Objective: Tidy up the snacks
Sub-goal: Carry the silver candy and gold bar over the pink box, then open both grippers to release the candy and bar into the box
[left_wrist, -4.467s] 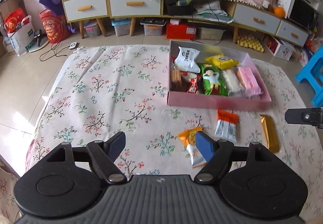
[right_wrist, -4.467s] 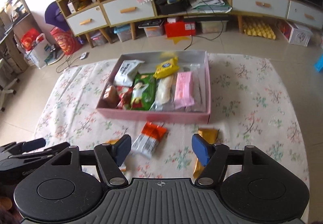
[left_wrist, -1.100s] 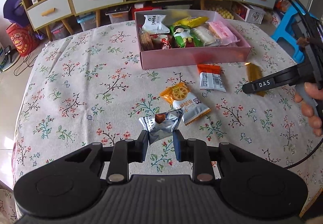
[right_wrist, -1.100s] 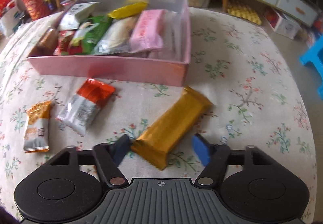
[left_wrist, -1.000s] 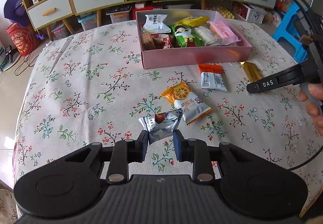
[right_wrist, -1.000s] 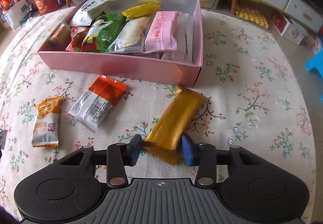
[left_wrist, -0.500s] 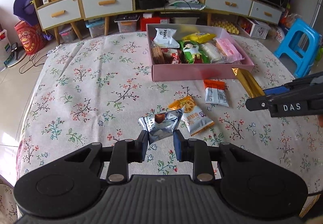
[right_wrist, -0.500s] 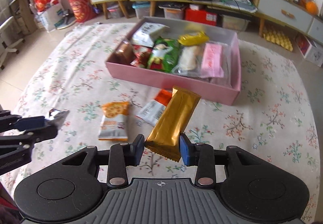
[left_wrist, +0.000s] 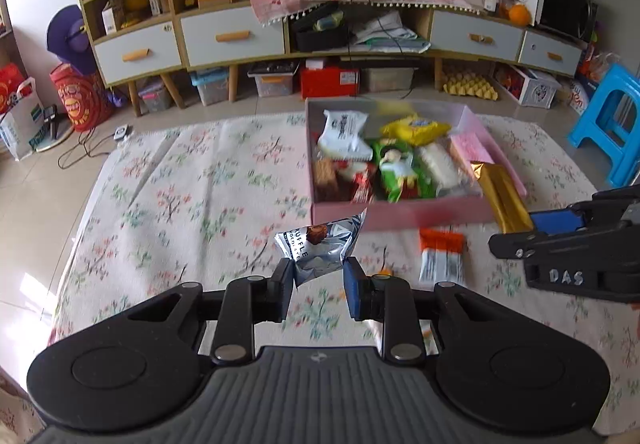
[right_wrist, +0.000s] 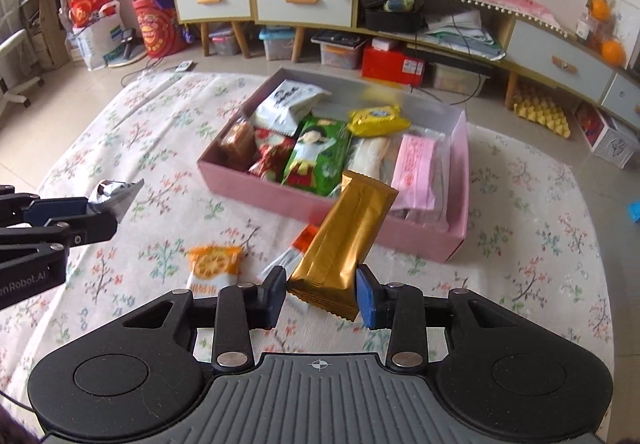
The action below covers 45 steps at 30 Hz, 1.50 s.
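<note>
left gripper (left_wrist: 318,282) clamped on silver truffle packet (left_wrist: 318,246), now lifted off the cloth | right gripper (right_wrist: 321,294) clamped on gold bar (right_wrist: 344,246), also raised since a second ago | pink box (right_wrist: 360,214) ahead of both fingertips | carry-to-box underway; two packets remain below

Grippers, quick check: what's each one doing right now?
Left gripper: closed on the silver truffle packet, lifted off the table.
Right gripper: closed on the gold bar, also held up.
</note>
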Each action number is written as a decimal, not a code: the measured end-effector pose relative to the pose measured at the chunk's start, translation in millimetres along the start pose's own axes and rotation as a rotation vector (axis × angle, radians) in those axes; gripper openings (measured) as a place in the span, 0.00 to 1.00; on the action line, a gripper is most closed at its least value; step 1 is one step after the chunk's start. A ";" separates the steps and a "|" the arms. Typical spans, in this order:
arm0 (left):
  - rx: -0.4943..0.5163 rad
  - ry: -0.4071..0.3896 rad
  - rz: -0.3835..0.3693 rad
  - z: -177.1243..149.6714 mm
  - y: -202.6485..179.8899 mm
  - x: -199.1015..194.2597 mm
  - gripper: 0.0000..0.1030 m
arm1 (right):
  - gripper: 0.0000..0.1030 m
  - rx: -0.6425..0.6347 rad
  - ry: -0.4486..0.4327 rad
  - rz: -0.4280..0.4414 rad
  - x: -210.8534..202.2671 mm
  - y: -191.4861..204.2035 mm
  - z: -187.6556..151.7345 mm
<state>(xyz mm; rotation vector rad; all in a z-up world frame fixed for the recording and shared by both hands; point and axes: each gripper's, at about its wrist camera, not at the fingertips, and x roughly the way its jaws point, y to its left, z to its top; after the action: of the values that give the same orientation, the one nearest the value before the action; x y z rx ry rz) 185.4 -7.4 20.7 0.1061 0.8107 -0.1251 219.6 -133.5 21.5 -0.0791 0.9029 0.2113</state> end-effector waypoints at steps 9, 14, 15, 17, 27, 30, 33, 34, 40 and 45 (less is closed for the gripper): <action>0.060 -0.043 0.054 41.0 -33.4 33.4 0.24 | 0.35 0.074 -0.101 -0.035 7.8 -30.2 46.6; 0.047 0.000 0.035 49.2 -33.8 55.8 0.24 | 0.35 0.136 -0.099 -0.035 21.7 -56.5 65.8; 0.041 0.010 0.033 50.0 -32.6 59.5 0.24 | 0.35 0.141 -0.096 -0.026 24.9 -60.3 67.5; 0.028 0.031 0.025 50.3 -29.0 65.6 0.24 | 0.35 0.144 -0.078 0.001 32.2 -66.2 72.2; 0.033 0.067 0.007 53.5 -32.1 80.1 0.24 | 0.36 0.122 -0.034 0.042 54.1 -64.6 84.0; 0.032 0.069 0.021 54.9 -31.9 81.3 0.26 | 0.36 0.122 -0.032 0.049 55.5 -60.0 84.3; 0.014 0.066 0.024 55.6 -28.0 78.9 0.26 | 0.36 0.114 -0.029 0.048 57.3 -55.0 83.1; 0.006 0.065 0.020 56.8 -26.0 78.0 0.27 | 0.36 0.109 -0.027 0.046 58.2 -53.4 82.2; -0.047 0.065 0.024 56.2 -12.9 73.3 0.31 | 0.39 0.129 -0.026 0.042 59.9 -51.6 77.8; -0.066 0.075 0.022 51.1 -8.4 69.7 0.37 | 0.39 0.159 -0.025 0.030 57.7 -62.0 75.1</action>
<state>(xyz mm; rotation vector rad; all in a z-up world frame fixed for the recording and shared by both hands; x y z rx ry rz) 268.2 -27.8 4.5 0.0573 0.8874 -0.0738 325.4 -173.7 21.3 0.0845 0.8937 0.1677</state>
